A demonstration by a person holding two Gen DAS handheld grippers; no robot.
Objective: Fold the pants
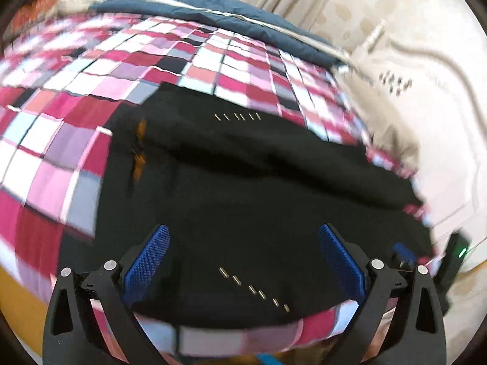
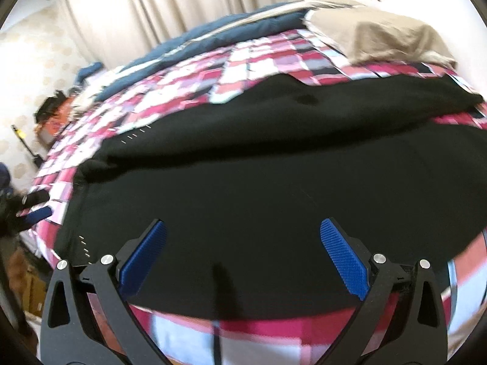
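Observation:
Black pants (image 1: 243, 188) lie spread flat on a bed with a pink, red and white checked cover (image 1: 76, 115). An orange label shows at their left end and rows of small metal studs mark the cloth. My left gripper (image 1: 243, 237) is open and empty, hovering over the near edge of the pants. In the right wrist view the pants (image 2: 274, 182) fill the middle, with one leg lying behind the other. My right gripper (image 2: 243, 234) is open and empty, also over the near edge.
A dark blue duvet (image 1: 213, 12) lies along the far side of the bed. A beige pillow (image 2: 389, 36) sits at the right end. Cream curtains (image 2: 167, 3) hang behind. The other gripper (image 2: 33, 213) shows at the left edge of the right wrist view.

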